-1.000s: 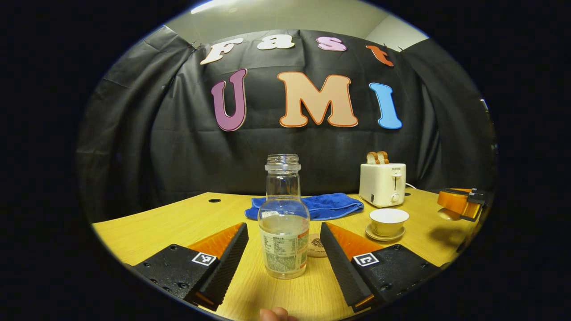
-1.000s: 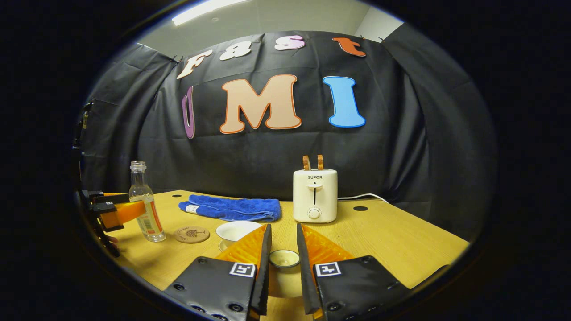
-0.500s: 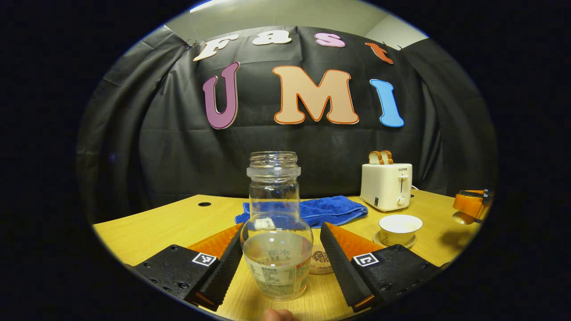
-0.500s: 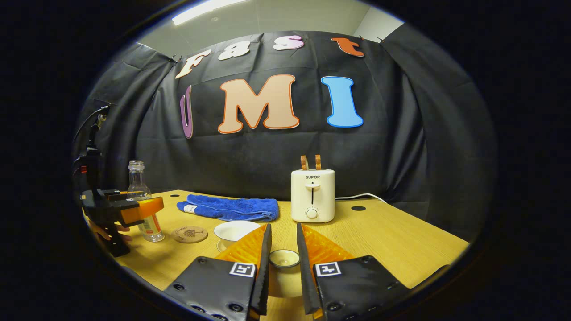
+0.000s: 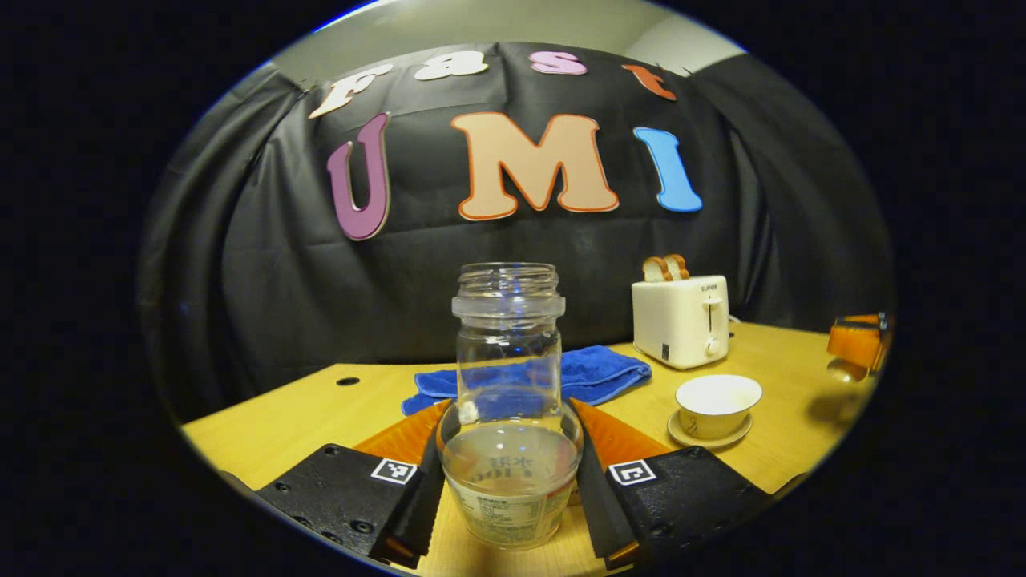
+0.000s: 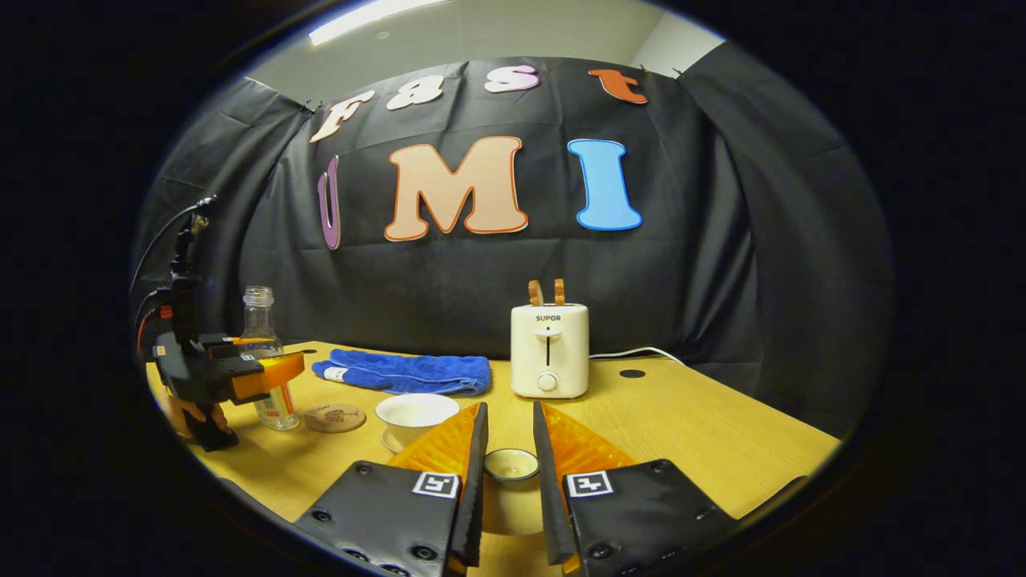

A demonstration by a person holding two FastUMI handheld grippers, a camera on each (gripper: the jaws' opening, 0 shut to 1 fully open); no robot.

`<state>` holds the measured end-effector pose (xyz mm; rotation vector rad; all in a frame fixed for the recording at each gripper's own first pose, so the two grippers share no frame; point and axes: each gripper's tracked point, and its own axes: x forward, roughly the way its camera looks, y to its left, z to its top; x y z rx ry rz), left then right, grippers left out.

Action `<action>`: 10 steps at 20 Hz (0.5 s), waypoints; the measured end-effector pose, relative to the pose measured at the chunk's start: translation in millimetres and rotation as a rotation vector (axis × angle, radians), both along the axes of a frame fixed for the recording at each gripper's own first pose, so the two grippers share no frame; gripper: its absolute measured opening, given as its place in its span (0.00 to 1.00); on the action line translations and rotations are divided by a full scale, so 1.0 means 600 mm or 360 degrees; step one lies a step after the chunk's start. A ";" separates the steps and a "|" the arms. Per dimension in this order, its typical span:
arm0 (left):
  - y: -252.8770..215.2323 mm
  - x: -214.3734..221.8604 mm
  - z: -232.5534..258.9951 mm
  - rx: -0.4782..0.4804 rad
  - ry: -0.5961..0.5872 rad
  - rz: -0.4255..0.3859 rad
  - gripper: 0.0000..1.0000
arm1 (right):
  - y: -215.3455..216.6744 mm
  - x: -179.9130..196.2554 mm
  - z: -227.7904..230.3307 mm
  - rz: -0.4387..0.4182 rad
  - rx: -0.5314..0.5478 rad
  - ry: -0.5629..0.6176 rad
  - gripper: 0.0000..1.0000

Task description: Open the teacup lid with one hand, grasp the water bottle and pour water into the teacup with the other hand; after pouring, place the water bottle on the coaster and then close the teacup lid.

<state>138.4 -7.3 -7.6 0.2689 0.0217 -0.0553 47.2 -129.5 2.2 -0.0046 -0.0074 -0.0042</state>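
- The water bottle (image 5: 510, 417) stands upright on the bench (image 5: 321, 409), long axis vertical, dead ahead at 12 o'clock between my left claw's (image 5: 510, 473) fingers, which hug its belly; I cannot tell whether both press yet.
- The open teacup (image 5: 717, 401) on its saucer sits at 2 o'clock from that claw, the coaster (image 6: 334, 417) just beside the bottle.
- My right claw (image 6: 509, 481) is level and low, clamped on the teacup lid (image 6: 510, 465), held near the cup.
- My left is nearer the bottle; I judge lift, then swing toward 2 o'clock.
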 end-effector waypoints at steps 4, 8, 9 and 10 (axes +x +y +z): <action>-0.052 0.017 -0.020 0.0645 0.0017 -0.0124 0.71 | -0.030 -0.014 0.002 -0.0031 -0.0001 -0.0003 0.34; -0.104 0.053 -0.058 0.1084 0.0130 -0.0231 0.71 | -0.069 -0.025 0.004 -0.0084 -0.0001 -0.0005 0.34; -0.106 0.059 -0.062 0.1149 0.0160 -0.0253 0.70 | -0.076 -0.027 0.004 -0.0094 -0.0001 -0.0005 0.34; -0.108 0.062 -0.071 0.1226 0.0201 -0.0264 0.71 | -0.082 -0.028 0.005 -0.0103 0.0000 -0.0005 0.34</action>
